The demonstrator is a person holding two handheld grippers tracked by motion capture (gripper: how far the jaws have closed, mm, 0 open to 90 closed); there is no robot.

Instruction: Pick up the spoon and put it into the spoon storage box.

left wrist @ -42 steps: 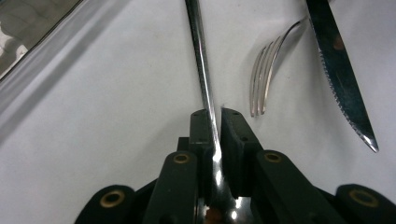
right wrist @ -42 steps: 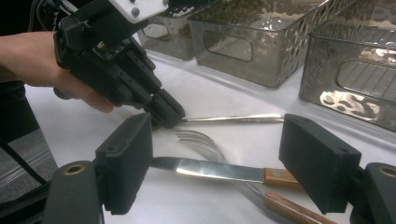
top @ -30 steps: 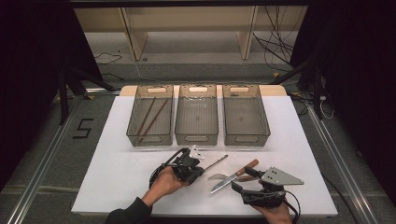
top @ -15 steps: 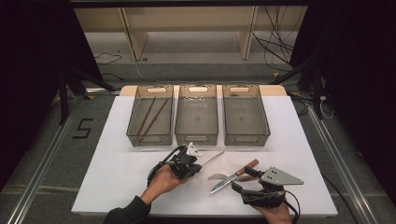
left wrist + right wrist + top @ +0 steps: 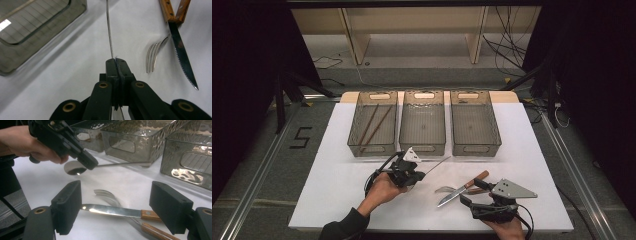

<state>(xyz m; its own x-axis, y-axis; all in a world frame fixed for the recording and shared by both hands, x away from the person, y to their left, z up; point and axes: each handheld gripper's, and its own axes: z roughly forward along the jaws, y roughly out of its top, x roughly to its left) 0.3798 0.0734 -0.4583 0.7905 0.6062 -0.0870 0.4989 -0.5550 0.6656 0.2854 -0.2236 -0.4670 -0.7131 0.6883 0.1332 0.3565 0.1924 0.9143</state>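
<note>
Now my left hand-held gripper (image 5: 421, 173) is clamped on the thin steel spoon (image 5: 109, 32) handle, lower centre of frame; the right hand-held gripper (image 5: 117, 213) gapes empty. With so narrow a pinch, I reckon the spoon could swivel or slip over the white bench (image 5: 337, 200).

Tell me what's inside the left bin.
Two brown chopsticks lie lengthwise in the left bin, leaning slightly toward each other. The tinted near wall blurs their lower ends; nothing else is visible through it.

L gripper (image 5: 412, 172) sat clamped shut, jaws aimed toward 2 o'clock, L hand (image 5: 384, 187) behind it. R gripper (image 5: 472, 192) rested wide open, aimed approx 11 o'clock.
</note>
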